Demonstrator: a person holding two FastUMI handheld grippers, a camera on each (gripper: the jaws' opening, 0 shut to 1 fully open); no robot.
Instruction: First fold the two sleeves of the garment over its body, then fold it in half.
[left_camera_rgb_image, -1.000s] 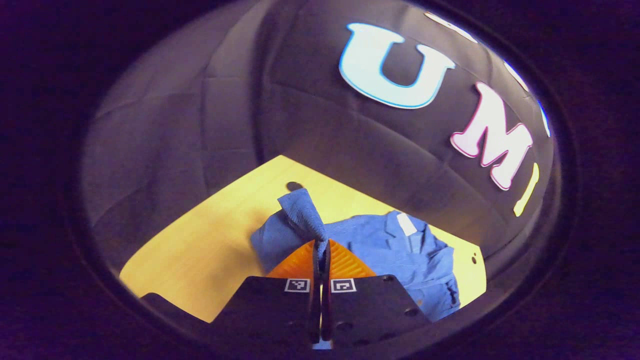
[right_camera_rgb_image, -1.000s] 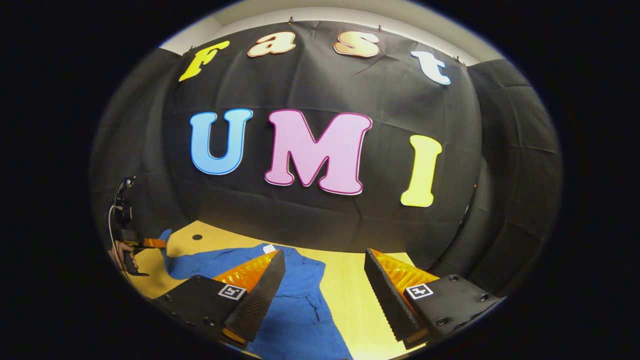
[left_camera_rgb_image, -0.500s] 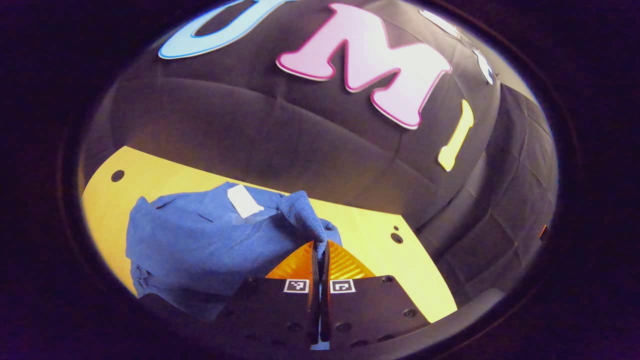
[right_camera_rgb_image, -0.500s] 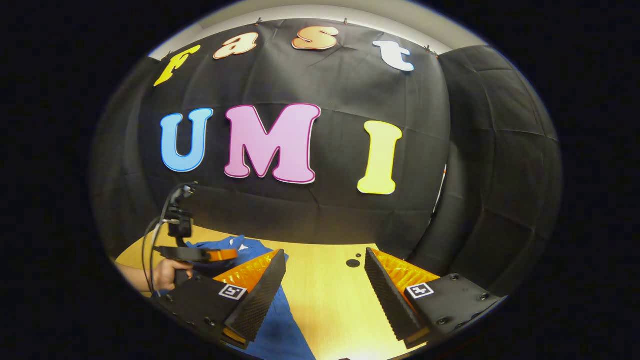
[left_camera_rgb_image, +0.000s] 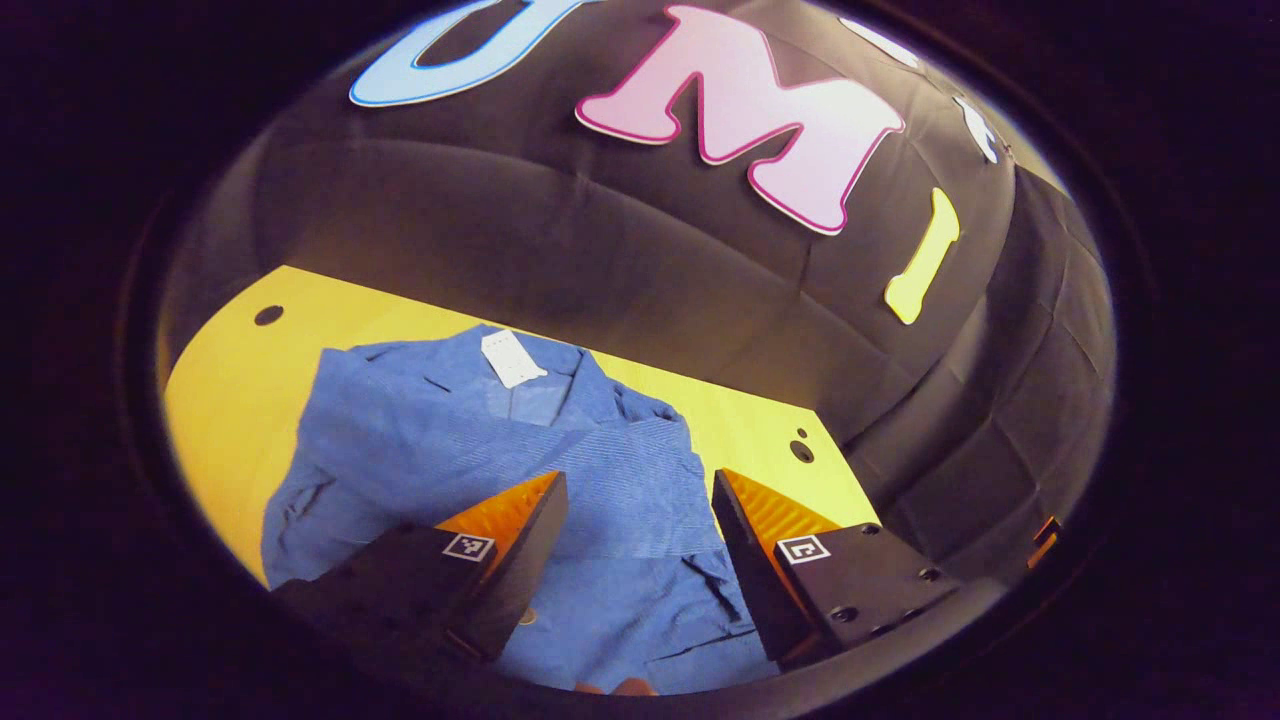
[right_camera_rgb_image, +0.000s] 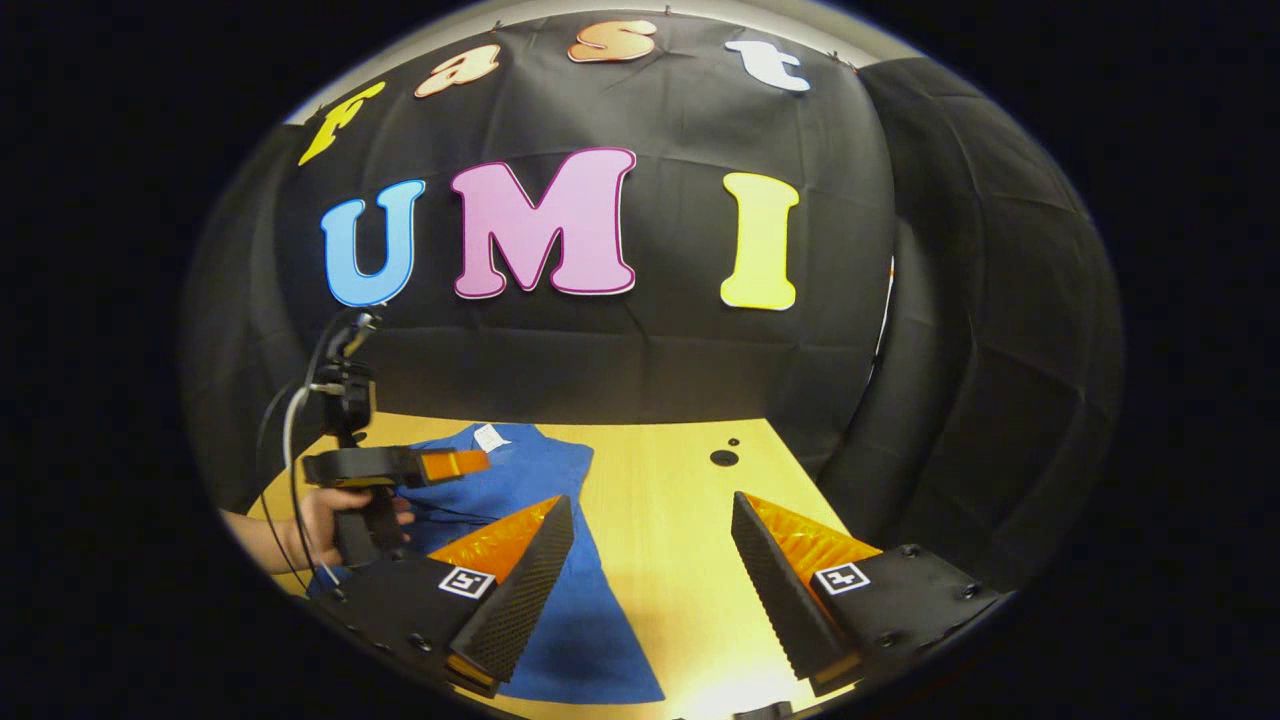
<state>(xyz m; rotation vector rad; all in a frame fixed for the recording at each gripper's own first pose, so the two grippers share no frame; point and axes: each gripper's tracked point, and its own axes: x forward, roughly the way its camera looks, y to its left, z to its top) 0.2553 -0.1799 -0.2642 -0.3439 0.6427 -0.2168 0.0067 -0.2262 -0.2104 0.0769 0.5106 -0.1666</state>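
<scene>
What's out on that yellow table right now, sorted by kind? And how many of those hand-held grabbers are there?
Blue garment: 1
White tag at its collar: 1
Hand-held grippers: 2, the left gripper and the right gripper, both with fingers apart
Yellow table: 1
Total: 5

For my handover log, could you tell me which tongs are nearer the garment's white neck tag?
Left. The left tongs hover open over the garment below the tag; the right tongs sit farther back, over the table.

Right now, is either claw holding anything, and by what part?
Nothing held. Left claw is open above the blue garment, its sleeve lying across the body. Right claw is open over the table.
</scene>
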